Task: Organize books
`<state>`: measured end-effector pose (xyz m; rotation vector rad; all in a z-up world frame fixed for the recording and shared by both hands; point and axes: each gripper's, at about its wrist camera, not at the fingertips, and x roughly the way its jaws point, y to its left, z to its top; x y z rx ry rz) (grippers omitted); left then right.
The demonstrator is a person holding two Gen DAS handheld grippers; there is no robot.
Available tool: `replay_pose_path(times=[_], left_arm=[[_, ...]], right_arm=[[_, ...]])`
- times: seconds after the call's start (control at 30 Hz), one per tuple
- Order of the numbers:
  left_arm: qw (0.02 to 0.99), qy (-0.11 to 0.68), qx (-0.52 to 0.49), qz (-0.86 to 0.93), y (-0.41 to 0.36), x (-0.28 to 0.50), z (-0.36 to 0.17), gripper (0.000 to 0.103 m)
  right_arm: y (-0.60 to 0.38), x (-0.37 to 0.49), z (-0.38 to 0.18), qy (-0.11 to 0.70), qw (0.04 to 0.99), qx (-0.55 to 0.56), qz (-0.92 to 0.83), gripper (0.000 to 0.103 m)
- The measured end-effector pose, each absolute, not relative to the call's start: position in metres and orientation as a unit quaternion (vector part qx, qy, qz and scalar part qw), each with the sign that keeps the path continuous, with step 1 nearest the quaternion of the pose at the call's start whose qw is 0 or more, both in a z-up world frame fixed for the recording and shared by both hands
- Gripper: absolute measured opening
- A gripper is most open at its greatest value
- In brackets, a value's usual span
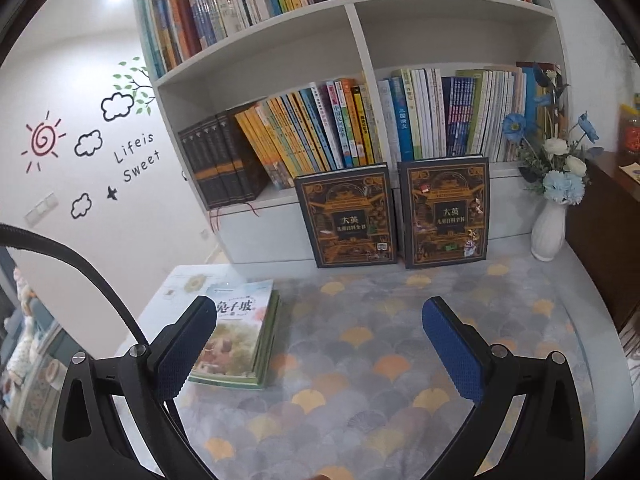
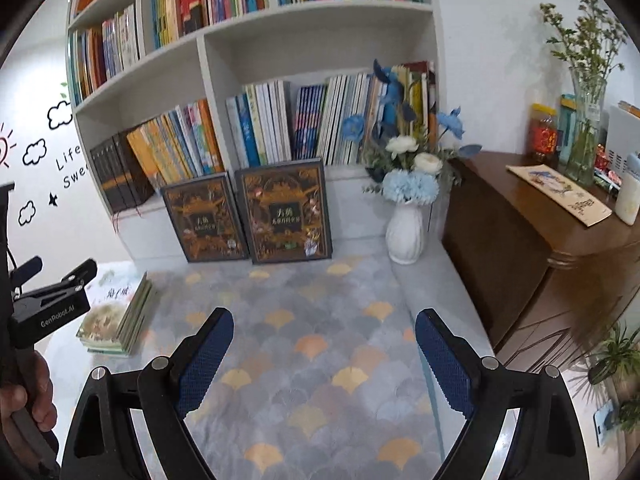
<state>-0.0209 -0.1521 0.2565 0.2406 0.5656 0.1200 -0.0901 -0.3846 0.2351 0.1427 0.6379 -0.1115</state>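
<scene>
Books point(image 1: 240, 340) lie stacked on the patterned tablecloth point(image 1: 360, 380) below the bookshelf point(image 1: 360, 32); both grippers' fingers gape, empty.

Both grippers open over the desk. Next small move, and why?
Probably slide the left gripper left and down onto the stack of thin books. It lies flat on the table by that gripper's left finger, unshelved. The right gripper hangs open over bare cloth, farther away.
</scene>
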Motion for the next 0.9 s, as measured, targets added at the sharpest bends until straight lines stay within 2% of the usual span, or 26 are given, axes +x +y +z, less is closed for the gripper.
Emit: replay_pose_path(times=[0.9], left_arm=[[0.933, 0.343, 0.089, 0.061, -0.141, -0.036, 0.221, 0.103]], right_arm=[[-0.379, -0.090, 0.233, 0.325, 0.942, 0.075, -0.042, 0.091]])
